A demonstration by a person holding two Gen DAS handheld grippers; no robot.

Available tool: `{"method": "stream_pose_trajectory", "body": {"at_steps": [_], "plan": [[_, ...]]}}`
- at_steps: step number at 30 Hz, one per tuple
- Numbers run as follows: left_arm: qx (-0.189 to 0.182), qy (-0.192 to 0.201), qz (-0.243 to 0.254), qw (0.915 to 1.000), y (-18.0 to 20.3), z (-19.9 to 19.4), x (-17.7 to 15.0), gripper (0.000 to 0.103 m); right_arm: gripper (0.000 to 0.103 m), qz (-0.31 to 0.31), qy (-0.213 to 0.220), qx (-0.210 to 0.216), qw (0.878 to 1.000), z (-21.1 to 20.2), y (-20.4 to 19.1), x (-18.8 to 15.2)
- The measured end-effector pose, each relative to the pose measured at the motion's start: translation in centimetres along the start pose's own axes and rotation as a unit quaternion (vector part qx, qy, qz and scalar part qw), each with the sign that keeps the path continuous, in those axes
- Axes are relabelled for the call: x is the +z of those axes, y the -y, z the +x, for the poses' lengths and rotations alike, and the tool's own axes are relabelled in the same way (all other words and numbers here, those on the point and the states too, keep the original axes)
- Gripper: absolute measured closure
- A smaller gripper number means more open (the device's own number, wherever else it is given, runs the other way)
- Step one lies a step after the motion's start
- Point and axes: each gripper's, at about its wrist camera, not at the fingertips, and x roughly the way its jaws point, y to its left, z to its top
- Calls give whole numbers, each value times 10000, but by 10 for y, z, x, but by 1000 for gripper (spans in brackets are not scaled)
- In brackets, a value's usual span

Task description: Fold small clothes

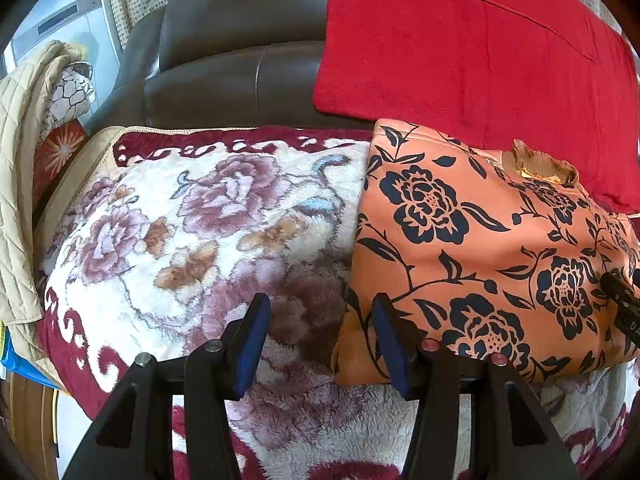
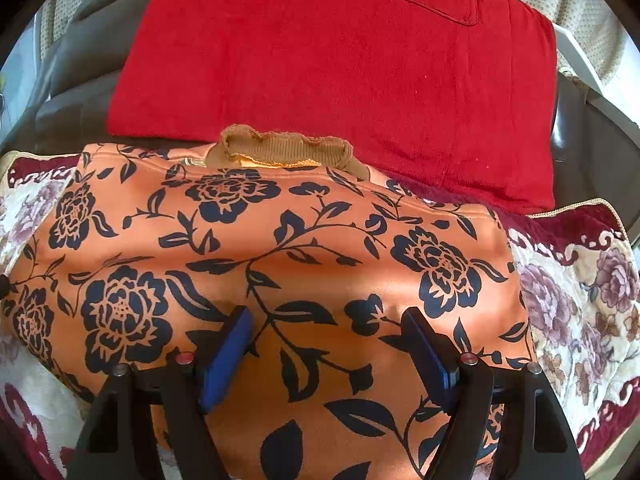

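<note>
- Orange garment (image 2: 304, 280) with dark navy flower print: folded, lying flat on floral plush blanket (image 1: 168, 216); ribbed tan collar (image 2: 280, 150) at 12 o'clock edge in right wrist view.
- Same garment in left wrist view: filling 3 o'clock half, folded edge running from 12 toward 6 o'clock.
- Red cloth (image 2: 328, 64): propped behind garment at 12 o'clock, against dark leather sofa back (image 1: 232, 52); stitched seam visible near top.
- Left gripper (image 1: 320, 352): jaws parted at middling width, nothing between pads; hovering at 6 o'clock over garment's left edge, one blue pad above blanket, other above orange fabric.
- Right gripper (image 2: 332, 356): jaws wide, empty; poised at 6 o'clock above middle of garment; contact with fabric not discernible.
- Beige quilted cover (image 1: 20, 184): draped at 9 o'clock in left wrist view.
</note>
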Motion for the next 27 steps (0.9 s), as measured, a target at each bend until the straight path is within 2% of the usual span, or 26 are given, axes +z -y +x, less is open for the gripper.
{"method": "stream_pose_trajectory", "body": {"at_steps": [27], "plan": [[-88, 93, -48, 9999, 0, -8, 1, 49, 23, 39, 18, 40, 10000, -9, 5, -3]]}}
